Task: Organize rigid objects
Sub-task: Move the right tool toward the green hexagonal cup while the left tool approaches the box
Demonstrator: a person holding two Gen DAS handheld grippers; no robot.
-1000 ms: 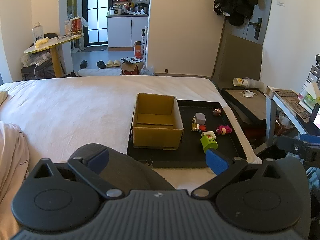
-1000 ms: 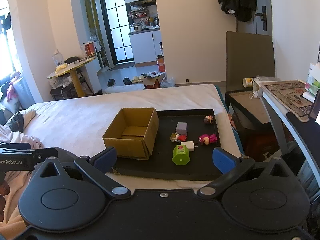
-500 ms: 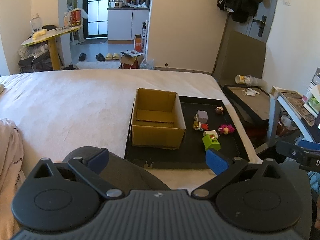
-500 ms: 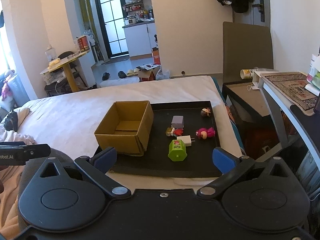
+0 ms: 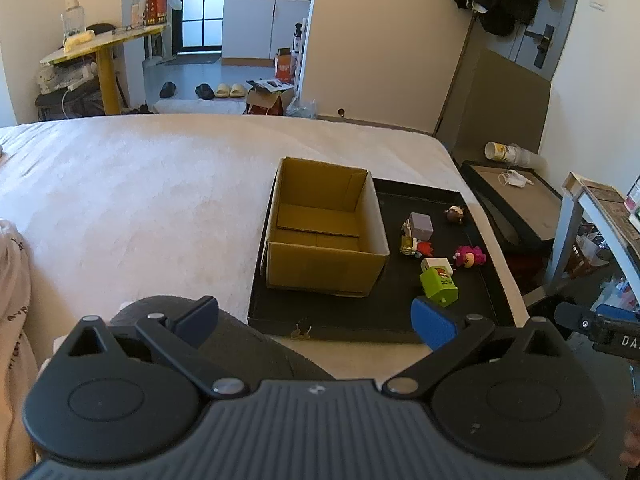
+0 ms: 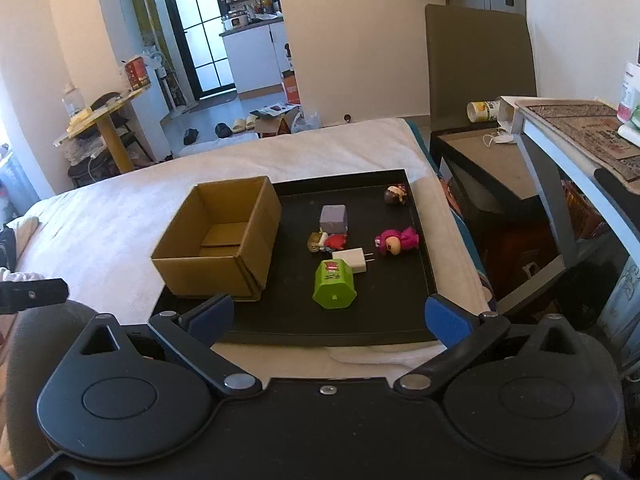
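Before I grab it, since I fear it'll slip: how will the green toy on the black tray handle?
The green toy looks like hard plastic, so probably stiff and light. Its angled, glossy sides may slip between pads. Lying on its side, it might rock when nudged.

We see a plain brown cardboard box [image 6: 218, 240] on a black tray [image 6: 384, 320], white bedcover [image 5: 140, 192] beneath. There's a lime-green toy [image 6: 334, 285] with a red label, a white charger plug [image 6: 352, 259], a magenta-pink figure [image 6: 397, 241], a grey-lilac cube [image 6: 333, 218], a red-and-yellow figure [image 6: 329, 241]. Our grippers' pads [image 6: 442, 322] are blue on black.
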